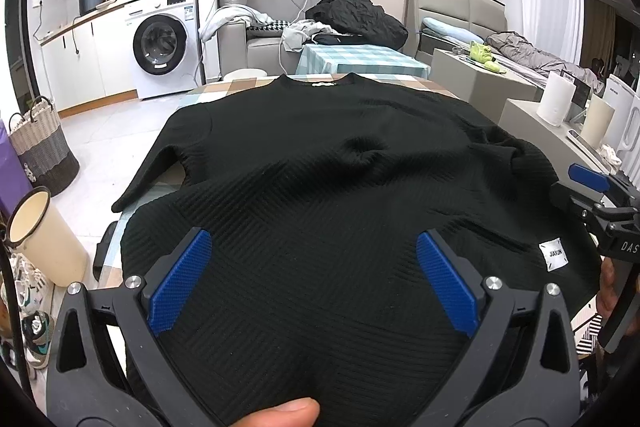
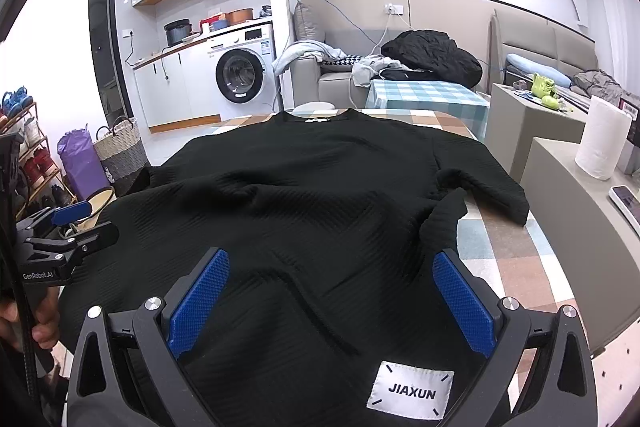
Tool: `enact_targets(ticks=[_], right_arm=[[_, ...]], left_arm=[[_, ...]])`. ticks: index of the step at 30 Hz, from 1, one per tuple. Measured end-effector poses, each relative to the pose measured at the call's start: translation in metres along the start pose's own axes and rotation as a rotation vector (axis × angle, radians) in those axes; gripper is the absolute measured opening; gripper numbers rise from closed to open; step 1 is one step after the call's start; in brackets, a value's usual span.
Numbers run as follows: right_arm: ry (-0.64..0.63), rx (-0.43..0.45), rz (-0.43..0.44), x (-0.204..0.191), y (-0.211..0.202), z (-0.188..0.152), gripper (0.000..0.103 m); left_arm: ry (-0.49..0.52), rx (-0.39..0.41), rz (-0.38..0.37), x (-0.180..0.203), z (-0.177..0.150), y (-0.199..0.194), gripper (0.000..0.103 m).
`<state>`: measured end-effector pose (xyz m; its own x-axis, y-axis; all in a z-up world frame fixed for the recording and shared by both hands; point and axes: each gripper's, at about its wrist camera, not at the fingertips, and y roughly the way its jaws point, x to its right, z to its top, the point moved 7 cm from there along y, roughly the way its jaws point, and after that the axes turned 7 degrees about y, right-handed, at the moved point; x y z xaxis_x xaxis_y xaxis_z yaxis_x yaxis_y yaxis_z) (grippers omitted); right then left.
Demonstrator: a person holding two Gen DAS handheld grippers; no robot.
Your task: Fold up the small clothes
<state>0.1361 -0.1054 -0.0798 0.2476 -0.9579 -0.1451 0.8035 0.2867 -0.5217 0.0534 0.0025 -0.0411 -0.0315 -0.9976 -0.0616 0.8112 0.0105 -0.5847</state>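
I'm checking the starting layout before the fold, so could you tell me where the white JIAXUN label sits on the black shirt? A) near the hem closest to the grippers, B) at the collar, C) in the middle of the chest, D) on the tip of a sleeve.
A: the white JIAXUN label lies at the black shirt's near hem, just under the right gripper.

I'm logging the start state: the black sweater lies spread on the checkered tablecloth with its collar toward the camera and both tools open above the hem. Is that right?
Not quite. The black sweater has its collar at the far end, away from the camera, as the right wrist view shows. It does lie spread on the checkered tablecloth, with the left tool and right tool open above the hem.
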Motion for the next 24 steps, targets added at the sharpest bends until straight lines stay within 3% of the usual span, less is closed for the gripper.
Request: enact_targets(ticks=[24], right_arm=[[-0.015, 0.021, 0.043, -0.010, -0.007, 0.002, 0.103]], left_arm=[[-0.009, 0.027, 0.026, -0.001, 0.007, -0.018, 0.102]])
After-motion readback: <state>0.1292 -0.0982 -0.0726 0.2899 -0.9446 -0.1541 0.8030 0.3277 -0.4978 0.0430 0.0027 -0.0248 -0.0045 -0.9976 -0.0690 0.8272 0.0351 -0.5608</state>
